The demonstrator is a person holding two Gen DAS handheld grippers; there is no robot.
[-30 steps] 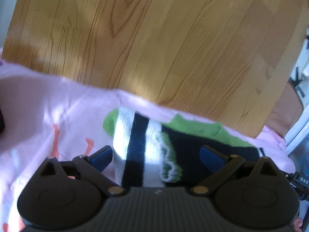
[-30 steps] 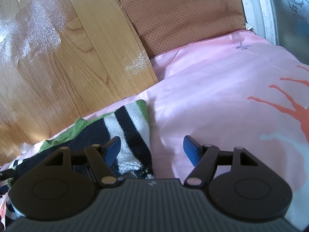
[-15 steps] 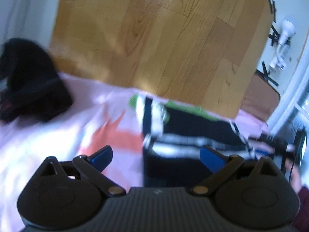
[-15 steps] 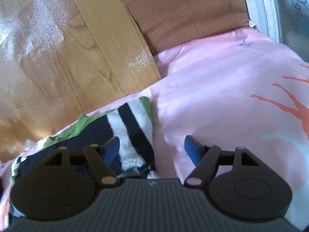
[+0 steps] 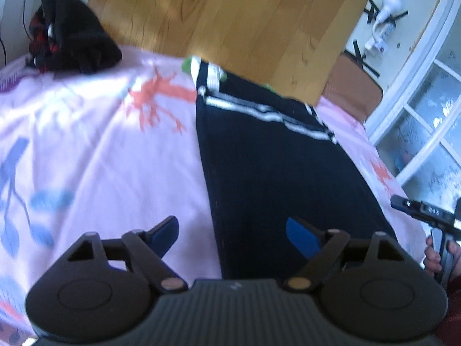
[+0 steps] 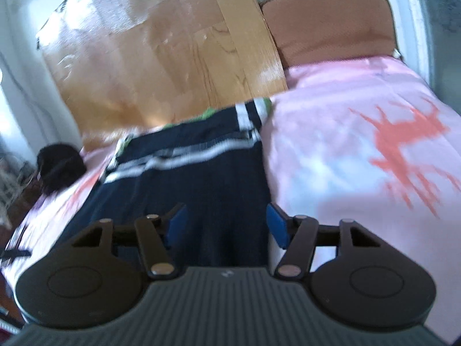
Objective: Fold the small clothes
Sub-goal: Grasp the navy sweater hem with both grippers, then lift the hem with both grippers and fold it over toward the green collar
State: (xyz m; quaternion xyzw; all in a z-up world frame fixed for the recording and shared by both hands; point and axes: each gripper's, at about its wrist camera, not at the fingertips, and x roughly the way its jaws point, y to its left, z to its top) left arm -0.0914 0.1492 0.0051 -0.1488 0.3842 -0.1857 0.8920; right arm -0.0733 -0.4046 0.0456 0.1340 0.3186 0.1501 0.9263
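both wrist views look down, sharing the dark garment (image 5: 276,167).

Left gripper (image 5: 232,238), jaws closing, straddles navy garment's (image 5: 276,167) edge.

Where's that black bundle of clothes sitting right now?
The black bundle sits at the far left corner of the pink sheet in the left wrist view, beside the wooden board, left of the dark garment.
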